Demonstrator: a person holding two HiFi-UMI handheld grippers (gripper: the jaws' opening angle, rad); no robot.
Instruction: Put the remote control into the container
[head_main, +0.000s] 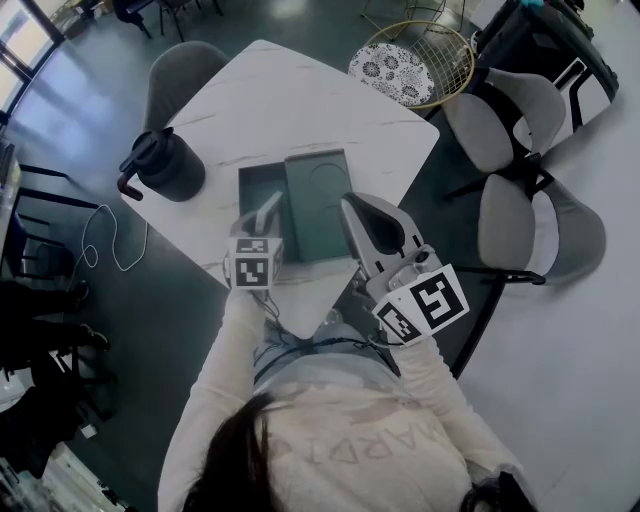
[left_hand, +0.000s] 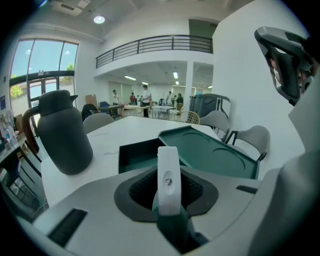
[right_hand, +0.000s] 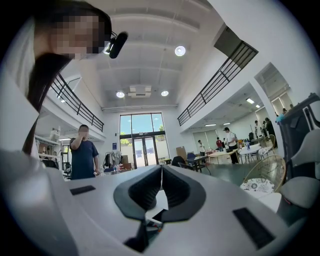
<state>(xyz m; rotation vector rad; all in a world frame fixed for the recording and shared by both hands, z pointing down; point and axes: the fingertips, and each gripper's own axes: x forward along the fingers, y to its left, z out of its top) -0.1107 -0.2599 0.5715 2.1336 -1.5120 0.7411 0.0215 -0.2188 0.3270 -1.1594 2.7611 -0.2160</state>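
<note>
You are working at one white desk (head_main: 290, 100) whose near corner is being covered by your arms and both grippers, so its front edge is hard to follow in the head view. The far half is lying bare, and the dark floor is showing along its left and right edges. Three grey chairs (head_main: 540, 225) are standing around it, one at the far left and two at the right, well apart from the desk. One green container (left_hand: 135, 152) is sitting open near the front edge. Its single lid (head_main: 318, 205) is lying tilted against its right side, hiding that wall. One dark jug (head_main: 165, 165) is standing near the desk's left corner, apart from the container, with free surface between them. You are holding two grippers. The left gripper (head_main: 266, 212) is clamping the one white remote control (left_hand: 168, 175) upright between its jaws, just short of the container's near wall. The remote's lower end is sinking out of sight between the jaws. From the head view you cannot tell how high it is riding above the box. The right gripper (right_hand: 161, 172) is pointing up and away from the desk, its jaws pressed together with nothing between them.
</note>
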